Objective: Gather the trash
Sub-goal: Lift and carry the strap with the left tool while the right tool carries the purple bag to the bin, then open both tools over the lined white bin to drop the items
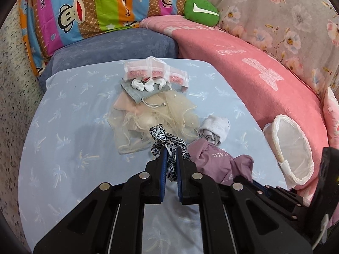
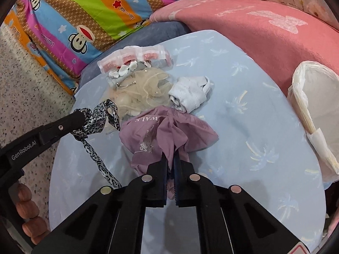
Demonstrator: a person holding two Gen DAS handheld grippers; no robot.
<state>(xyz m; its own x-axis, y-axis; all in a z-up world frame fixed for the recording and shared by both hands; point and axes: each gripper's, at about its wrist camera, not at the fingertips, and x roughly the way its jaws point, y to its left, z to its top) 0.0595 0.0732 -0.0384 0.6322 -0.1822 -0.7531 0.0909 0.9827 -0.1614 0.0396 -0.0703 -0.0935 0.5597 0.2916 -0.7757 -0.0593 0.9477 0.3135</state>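
On the blue-sheeted table (image 2: pixel 264 127), the lined bin (image 2: pixel 313 114) sits at its right edge. The right gripper (image 2: pixel 170 160) clamps the purple cloth (image 2: pixel 169 131); the left gripper (image 1: pixel 170 154) pinches the leopard ribbon (image 1: pixel 167 139). The ribbon's dangling tail may snag on the pile.

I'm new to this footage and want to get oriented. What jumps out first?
Both grippers are clamped on cloth: the left gripper on a leopard-print ribbon, the right gripper on a mauve garment, low over a pale blue sheet. A lined bin waits at the right edge, bright striped bedding behind.
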